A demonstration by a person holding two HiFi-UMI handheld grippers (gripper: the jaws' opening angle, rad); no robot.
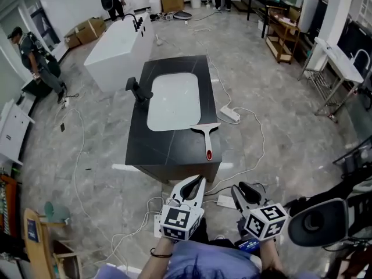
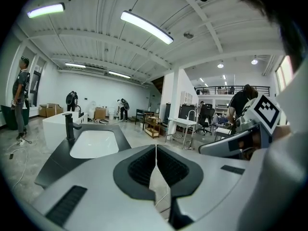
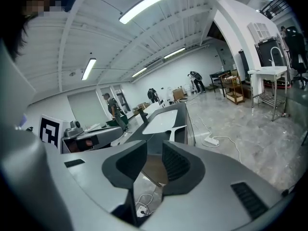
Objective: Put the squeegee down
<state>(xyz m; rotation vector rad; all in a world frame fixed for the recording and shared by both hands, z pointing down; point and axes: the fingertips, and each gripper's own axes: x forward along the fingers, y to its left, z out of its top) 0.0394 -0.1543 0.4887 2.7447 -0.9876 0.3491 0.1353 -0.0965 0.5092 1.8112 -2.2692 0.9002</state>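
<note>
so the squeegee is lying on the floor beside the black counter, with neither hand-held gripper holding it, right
No, the head view shows the squeegee lying on the black counter itself. The left hand-held gripper and the right hand-held gripper hold nothing.

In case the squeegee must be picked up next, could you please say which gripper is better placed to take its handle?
Probably left: the left gripper lines up almost directly with the squeegee handle's red end on the black counter, though its jaws are shut. The right gripper, slightly open, is further aside.
</note>
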